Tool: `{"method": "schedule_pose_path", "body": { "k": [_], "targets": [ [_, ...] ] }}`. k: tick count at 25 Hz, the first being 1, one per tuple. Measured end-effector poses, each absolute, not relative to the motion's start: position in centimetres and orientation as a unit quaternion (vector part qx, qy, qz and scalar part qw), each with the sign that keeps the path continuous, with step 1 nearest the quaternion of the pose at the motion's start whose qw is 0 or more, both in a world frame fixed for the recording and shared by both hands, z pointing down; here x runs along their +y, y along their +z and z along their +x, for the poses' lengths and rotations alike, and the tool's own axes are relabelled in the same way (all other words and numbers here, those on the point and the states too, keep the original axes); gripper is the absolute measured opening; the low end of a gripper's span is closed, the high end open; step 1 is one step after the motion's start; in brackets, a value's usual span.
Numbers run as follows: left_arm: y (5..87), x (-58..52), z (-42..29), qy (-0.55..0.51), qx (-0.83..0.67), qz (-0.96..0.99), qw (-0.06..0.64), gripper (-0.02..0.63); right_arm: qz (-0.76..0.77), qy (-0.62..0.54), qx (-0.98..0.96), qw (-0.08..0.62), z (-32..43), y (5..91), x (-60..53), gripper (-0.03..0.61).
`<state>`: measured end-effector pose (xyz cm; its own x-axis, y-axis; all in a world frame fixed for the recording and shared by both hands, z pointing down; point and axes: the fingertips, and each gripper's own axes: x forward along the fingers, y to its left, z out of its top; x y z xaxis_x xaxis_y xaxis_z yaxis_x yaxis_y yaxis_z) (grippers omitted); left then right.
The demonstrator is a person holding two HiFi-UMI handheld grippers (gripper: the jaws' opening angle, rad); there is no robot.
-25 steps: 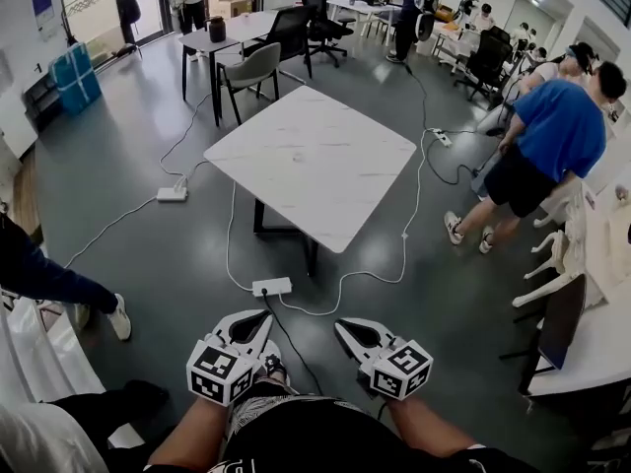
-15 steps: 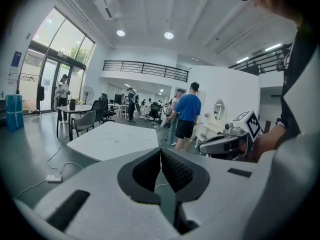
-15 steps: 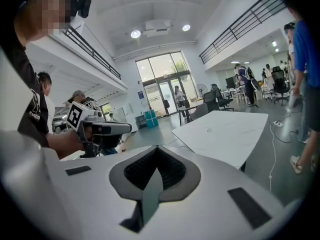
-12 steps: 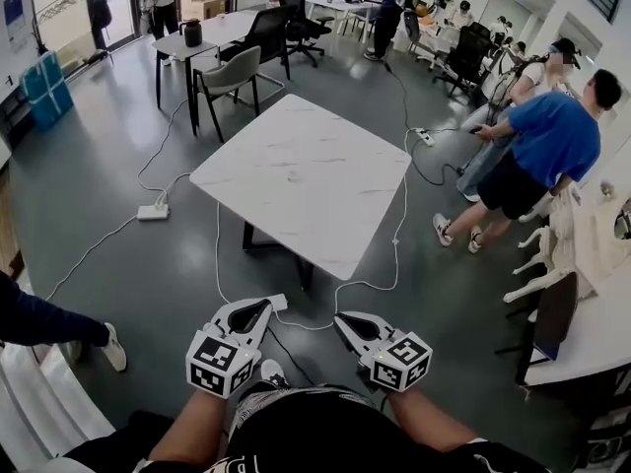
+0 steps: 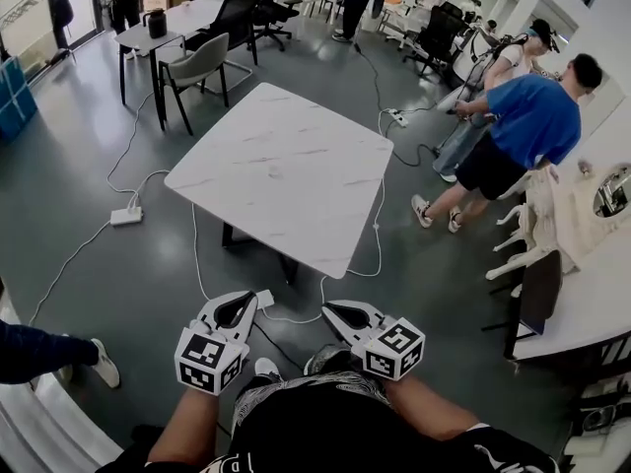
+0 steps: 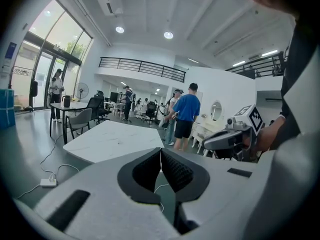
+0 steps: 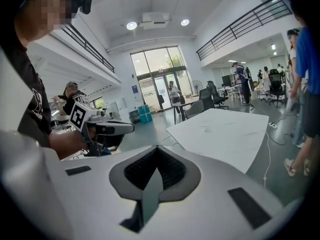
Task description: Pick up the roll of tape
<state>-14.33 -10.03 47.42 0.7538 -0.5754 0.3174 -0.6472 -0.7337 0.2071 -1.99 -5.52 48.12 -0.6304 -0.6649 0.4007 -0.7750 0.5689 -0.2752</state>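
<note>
A white marble-look table (image 5: 296,146) stands ahead of me on the grey floor. A small pale thing (image 5: 274,172) lies near its middle, too small to tell as the roll of tape; it shows as a faint mark (image 7: 206,130) in the right gripper view. My left gripper (image 5: 248,300) and right gripper (image 5: 329,309) are held low in front of my body, short of the table's near corner. Both point toward the table, with jaws closed tip to tip and nothing between them. The left gripper view shows its own tips (image 6: 161,151) together, the right gripper (image 6: 226,139) beside it.
White cables and power strips (image 5: 126,216) trail over the floor around the table, one strip (image 5: 264,299) just ahead of the left gripper. A person in a blue shirt (image 5: 527,121) stands to the right. Chairs (image 5: 197,65) and desks stand behind, a white table (image 5: 592,299) at right.
Both grippers and my view have come forward toward the marble table, which now sits nearer and lower in the head view. The jaws stay closed.
</note>
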Motion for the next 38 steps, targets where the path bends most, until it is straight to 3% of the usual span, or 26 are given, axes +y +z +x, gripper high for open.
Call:
{"method": "schedule_pose_path", "body": {
  "k": [16,32,38],
  "targets": [
    [48.6,-19.0,-13.3,0.145,-0.354,0.913,0.142,0.018,0.388,0.206,-0.892,0.106,-1.5,49.4,-16.1,0.005],
    [50.1,-30.3,-7.5,0.186,-0.362,0.904,0.133,0.020,0.390,0.223,-0.889,0.085,4.0,51.3,-26.3,0.005],
    [52.0,-36.1,-4.9,0.197,-0.368,0.898,0.137,0.020,0.402,0.205,-0.886,0.106,7.1,52.4,-29.4,0.005]
  ]
}}
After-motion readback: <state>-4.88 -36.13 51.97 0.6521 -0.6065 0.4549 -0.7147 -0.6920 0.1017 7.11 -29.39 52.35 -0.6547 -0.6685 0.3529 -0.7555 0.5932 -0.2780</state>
